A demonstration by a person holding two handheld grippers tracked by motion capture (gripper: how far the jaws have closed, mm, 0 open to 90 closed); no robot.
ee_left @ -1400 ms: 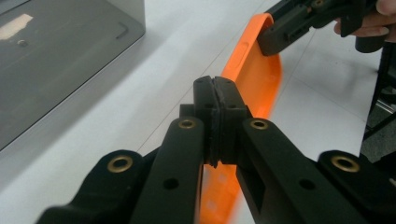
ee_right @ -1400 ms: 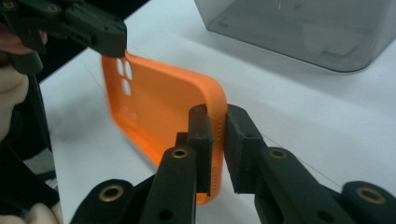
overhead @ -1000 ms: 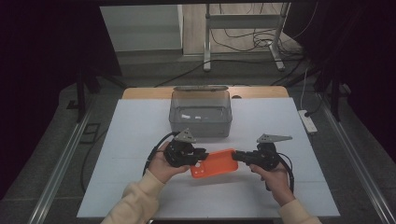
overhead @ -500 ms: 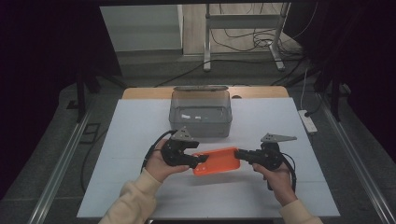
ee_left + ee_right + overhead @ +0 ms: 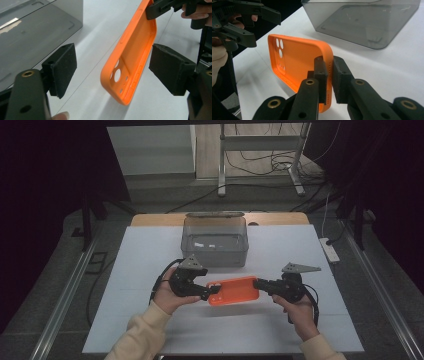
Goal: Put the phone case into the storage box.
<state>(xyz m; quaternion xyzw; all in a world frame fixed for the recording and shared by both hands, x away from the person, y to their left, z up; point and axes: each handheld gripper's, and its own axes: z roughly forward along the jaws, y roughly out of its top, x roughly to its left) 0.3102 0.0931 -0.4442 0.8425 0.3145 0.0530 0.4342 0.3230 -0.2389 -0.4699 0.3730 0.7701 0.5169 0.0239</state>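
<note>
An orange phone case (image 5: 233,290) hangs on edge just above the white table (image 5: 145,260), between my two grippers. My right gripper (image 5: 257,284) is shut on its right end; in the right gripper view the pads (image 5: 322,72) pinch the case's rim (image 5: 297,57). My left gripper (image 5: 214,292) is at the camera-hole end. Its jaws have just been opening, and in the left gripper view the case (image 5: 132,57) stands between the pads (image 5: 62,66) with a gap on each side.
A grey see-through plastic box (image 5: 215,242) stands behind the grippers at the table's middle back, with its lid lying behind it. A power strip (image 5: 330,249) lies at the right edge. White table surface stretches to both sides and in front.
The left gripper's jaws have spread apart and let go of the case's left end. The case has tipped up a little and stays in the right gripper. Both hands have barely moved.
</note>
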